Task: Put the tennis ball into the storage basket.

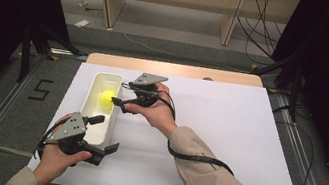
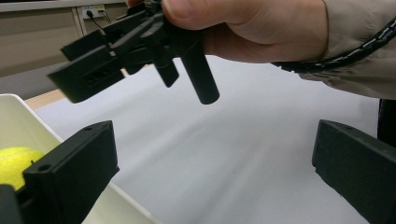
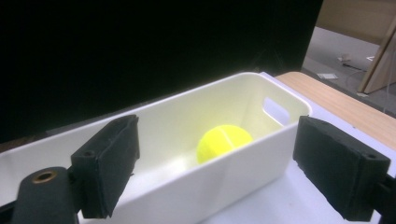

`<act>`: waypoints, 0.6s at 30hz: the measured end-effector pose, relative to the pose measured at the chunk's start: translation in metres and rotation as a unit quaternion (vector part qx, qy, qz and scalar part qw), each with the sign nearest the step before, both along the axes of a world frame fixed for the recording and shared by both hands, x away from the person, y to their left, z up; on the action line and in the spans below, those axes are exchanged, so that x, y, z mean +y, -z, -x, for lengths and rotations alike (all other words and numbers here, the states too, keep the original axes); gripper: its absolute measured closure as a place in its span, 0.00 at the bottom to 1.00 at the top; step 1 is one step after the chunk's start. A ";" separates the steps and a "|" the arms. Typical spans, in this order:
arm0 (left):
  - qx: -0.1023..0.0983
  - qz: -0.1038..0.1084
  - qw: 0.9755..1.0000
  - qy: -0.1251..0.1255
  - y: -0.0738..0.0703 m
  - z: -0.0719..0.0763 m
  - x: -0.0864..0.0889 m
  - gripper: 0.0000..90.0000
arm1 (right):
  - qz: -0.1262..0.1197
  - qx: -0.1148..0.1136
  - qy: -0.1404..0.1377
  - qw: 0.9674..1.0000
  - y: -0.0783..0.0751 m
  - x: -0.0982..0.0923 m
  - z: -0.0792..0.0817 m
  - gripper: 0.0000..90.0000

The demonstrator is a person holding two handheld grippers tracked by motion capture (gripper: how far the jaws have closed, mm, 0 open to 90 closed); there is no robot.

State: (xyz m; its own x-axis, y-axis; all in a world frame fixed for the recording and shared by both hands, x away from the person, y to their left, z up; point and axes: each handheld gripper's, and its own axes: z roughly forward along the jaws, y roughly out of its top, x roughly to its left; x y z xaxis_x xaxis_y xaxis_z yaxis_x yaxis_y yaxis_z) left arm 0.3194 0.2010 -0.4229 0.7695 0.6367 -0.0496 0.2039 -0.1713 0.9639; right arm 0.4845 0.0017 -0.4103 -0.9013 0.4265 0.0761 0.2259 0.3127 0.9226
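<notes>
- High view: your right hand-held gripper (image 1: 118, 101), spread and empty, sits left of centre beside the ball (image 1: 107, 99) in the bin (image 1: 103, 135).
- Left gripper view: your left hand-held gripper (image 2: 212, 168) brackets the bin's wall, spread.
- Right gripper view: the ball looks light and springy; pinch across its middle.

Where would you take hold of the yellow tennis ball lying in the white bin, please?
Probably from straight above, jaws across the widest part of the tennis ball. The walls of the white bin block any sideways approach, and the right gripper beside it has open, empty jaws.
</notes>
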 end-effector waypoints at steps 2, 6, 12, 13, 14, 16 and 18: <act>-0.002 -0.002 1.000 0.001 0.000 -0.001 0.000 0.00 | 0.000 0.003 0.004 1.000 0.002 -0.006 0.001 0.17; -0.002 -0.002 1.000 0.001 0.000 -0.001 0.000 0.00 | 0.001 0.004 0.011 1.000 0.007 -0.019 0.004 0.17; -0.001 -0.003 1.000 0.000 0.000 -0.001 0.000 0.00 | 0.007 0.007 0.025 1.000 0.011 -0.040 0.005 0.18; -0.001 -0.003 1.000 0.000 0.000 -0.001 0.000 0.00 | 0.008 0.008 0.027 1.000 0.011 -0.043 0.005 0.18; -0.002 -0.003 1.000 0.000 0.000 -0.001 0.000 0.00 | 0.008 0.007 0.029 1.000 0.011 -0.045 0.005 0.18; -0.001 -0.003 1.000 0.000 0.000 -0.001 0.000 0.00 | 0.006 0.007 0.030 1.000 0.011 -0.050 0.006 0.18; -0.001 -0.003 1.000 -0.001 0.000 -0.001 0.000 0.00 | 0.005 0.008 0.034 0.999 0.012 -0.055 0.007 0.18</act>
